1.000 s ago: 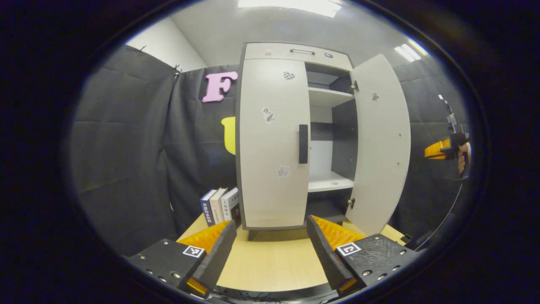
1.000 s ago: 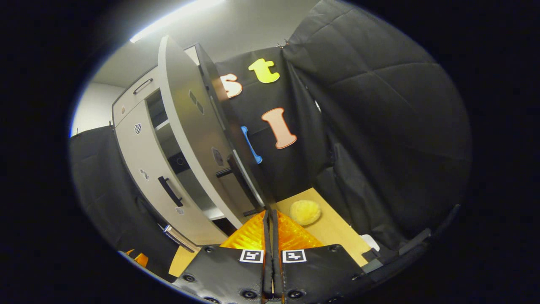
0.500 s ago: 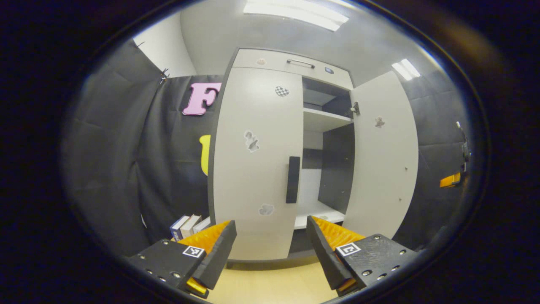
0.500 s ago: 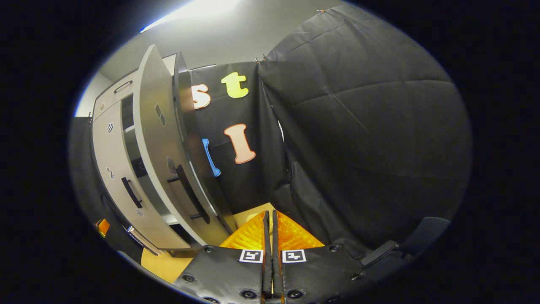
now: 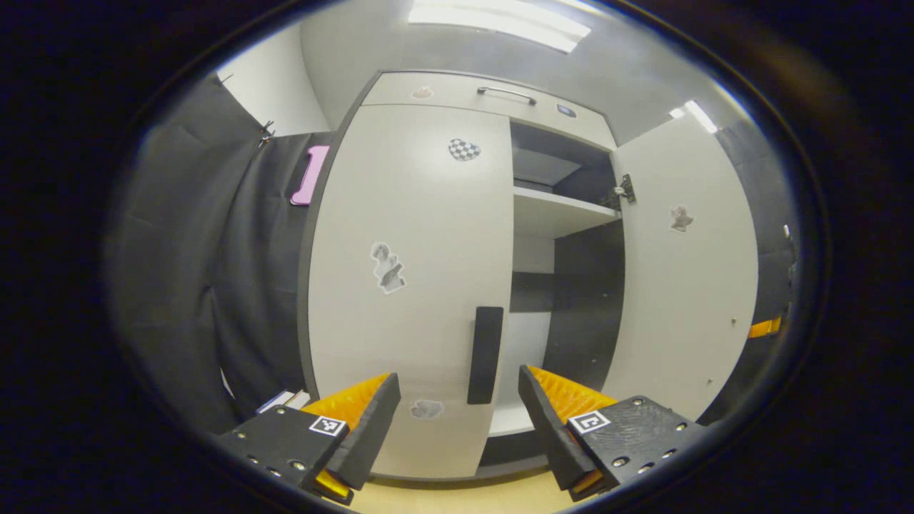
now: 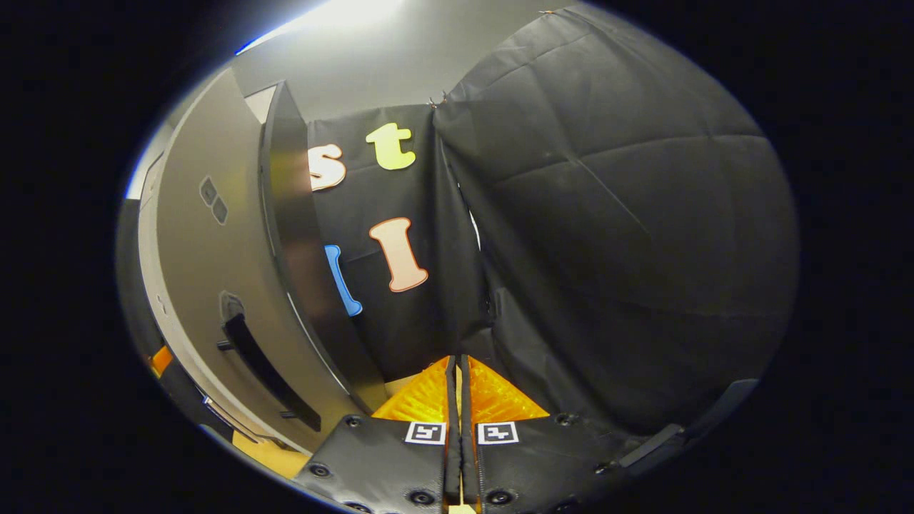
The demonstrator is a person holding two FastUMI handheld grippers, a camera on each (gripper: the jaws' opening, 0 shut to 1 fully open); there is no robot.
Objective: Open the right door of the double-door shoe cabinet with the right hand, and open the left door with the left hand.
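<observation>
Change: left hand-held gripper (image 5: 457,396) has closed in on the cabinet (image 5: 500,100); handle (image 5: 485,355) now sits between its wide-spread fingers.
Right hand-held gripper (image 6: 457,400): pressed together, empty.
Handling: left door (image 5: 414,285) looks stiff, hinged, light; pinch its vertical handle.
Look: pale, stickered; right door (image 5: 685,285) already open.
Place: on table (image 5: 457,500).

The pale shoe cabinet (image 5: 457,93) stood upright ahead of the spread left fingers (image 5: 371,421). Its left door (image 5: 410,285) was closed, its dark vertical handle (image 5: 485,355) between and just beyond them. Its right door (image 5: 685,285) stood swung open, exposing shelves (image 5: 557,210).
</observation>
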